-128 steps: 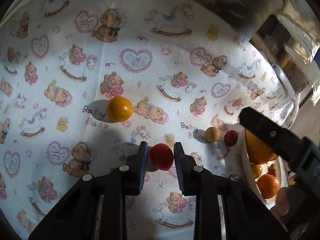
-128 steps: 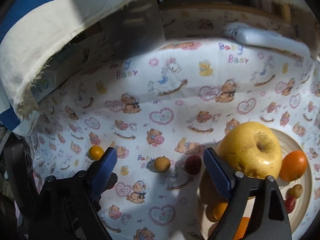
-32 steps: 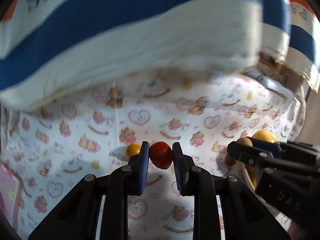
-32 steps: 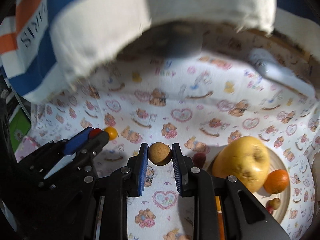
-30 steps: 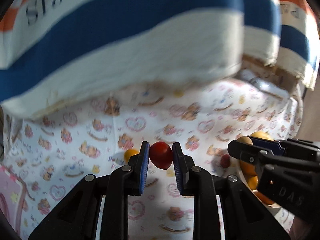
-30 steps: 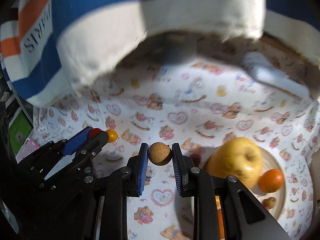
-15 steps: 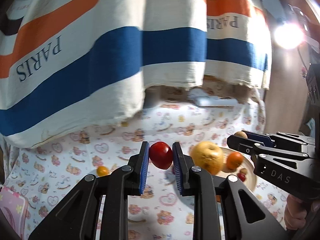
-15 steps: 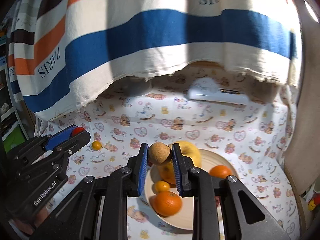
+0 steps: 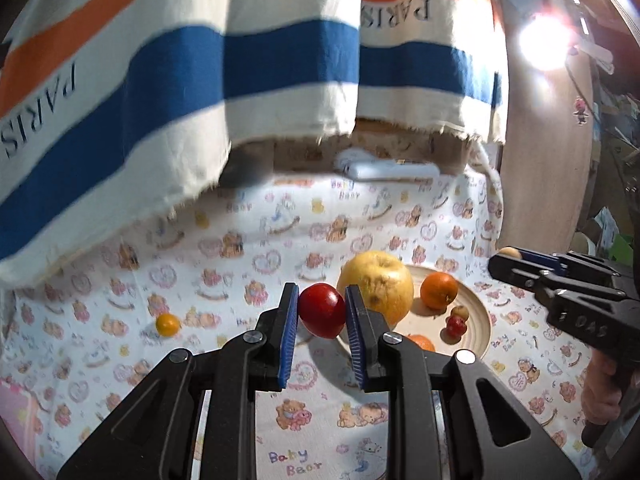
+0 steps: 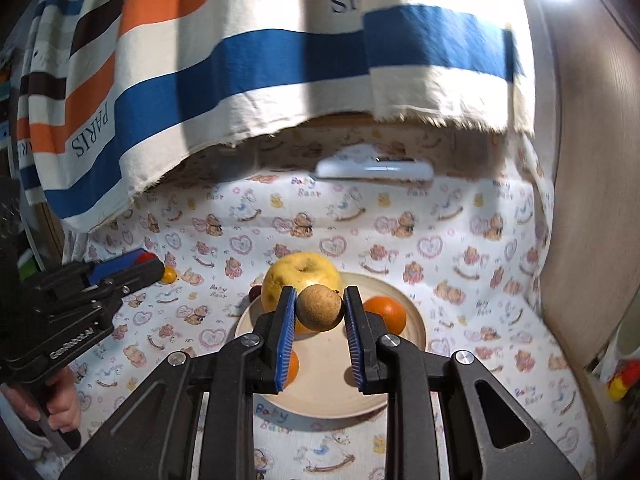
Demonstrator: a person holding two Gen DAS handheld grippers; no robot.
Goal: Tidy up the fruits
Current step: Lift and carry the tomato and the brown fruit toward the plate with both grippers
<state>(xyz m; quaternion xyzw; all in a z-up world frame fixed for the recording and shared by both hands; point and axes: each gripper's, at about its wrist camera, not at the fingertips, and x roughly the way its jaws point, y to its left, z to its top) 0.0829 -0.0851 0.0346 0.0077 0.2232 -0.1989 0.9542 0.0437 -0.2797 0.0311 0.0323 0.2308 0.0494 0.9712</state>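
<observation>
My left gripper (image 9: 322, 316) is shut on a red round fruit (image 9: 322, 314) and holds it in the air, left of the beige plate (image 9: 480, 322). My right gripper (image 10: 320, 307) is shut on a small brown round fruit (image 10: 319, 307) and holds it above the plate (image 10: 416, 322). The plate holds a big yellow fruit (image 9: 376, 284), oranges (image 9: 439, 290) and small red fruits (image 9: 454, 325). A small yellow-orange fruit (image 9: 167, 324) lies on the patterned cloth to the left. The left gripper shows at the left edge of the right wrist view (image 10: 144, 262).
A striped "PARIS" towel (image 9: 200, 64) hangs over the back of the table. A white flat device (image 10: 374, 169) lies at the back edge. A wooden panel (image 10: 580, 200) stands to the right. A small dark red fruit (image 10: 254, 291) lies beside the plate.
Both grippers have lifted their fruits up from the cloth and moved toward the plate. The right gripper now hangs over the plate; the left has come closer to its left rim.
</observation>
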